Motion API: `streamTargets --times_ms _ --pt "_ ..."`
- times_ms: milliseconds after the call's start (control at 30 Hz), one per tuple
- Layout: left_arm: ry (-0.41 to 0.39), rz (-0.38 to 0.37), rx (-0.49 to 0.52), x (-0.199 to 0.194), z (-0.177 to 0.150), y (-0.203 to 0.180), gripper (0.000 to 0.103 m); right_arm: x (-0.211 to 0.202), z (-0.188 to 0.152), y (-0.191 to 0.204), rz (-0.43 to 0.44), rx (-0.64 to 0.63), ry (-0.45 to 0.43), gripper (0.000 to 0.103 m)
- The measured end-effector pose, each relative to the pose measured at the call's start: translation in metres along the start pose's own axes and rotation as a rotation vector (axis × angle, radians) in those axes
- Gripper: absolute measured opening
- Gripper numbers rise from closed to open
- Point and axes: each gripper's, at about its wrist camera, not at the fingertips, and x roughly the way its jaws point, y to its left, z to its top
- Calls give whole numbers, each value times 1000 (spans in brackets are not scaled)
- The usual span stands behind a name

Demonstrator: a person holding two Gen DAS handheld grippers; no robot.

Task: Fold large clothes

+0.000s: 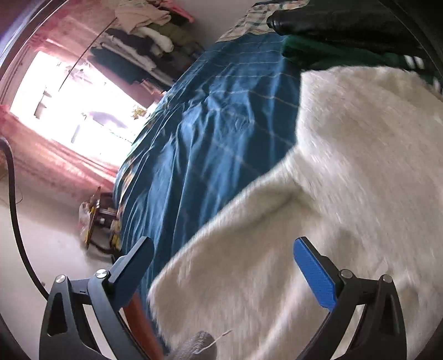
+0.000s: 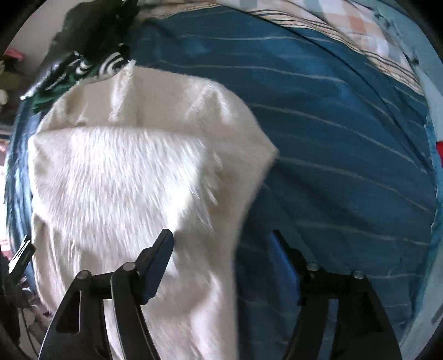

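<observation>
A large white furry garment (image 1: pixel 346 171) lies on a bed with a blue striped sheet (image 1: pixel 216 119). In the left wrist view its sleeve runs down toward my left gripper (image 1: pixel 224 249), which is open and holds nothing, just above the sleeve's end. In the right wrist view the garment (image 2: pixel 133 171) fills the left half, one edge folded over showing a smooth lining. My right gripper (image 2: pixel 224 241) is open over the garment's right edge, with the blue sheet (image 2: pixel 346 144) beyond.
A black garment (image 1: pixel 340 19) and a green striped one (image 1: pixel 332 52) lie at the bed's far end. A rack of piled clothes (image 1: pixel 138 47) stands by the bright window (image 1: pixel 74 105). Bags and clutter (image 1: pixel 94 218) sit on the floor beside the bed. A checked pillow (image 2: pixel 346 25) lies at the top.
</observation>
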Motion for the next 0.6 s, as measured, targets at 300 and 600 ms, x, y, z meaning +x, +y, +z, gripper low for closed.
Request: streamTargets --times_ms 300,600 --pt "14 112 216 -85 -109 -58 103 -2 -95 -104 -94 26 113 72" --pt "-1 82 510 -182 -253 -113 103 -4 -147 -183 -160 126 189 72"
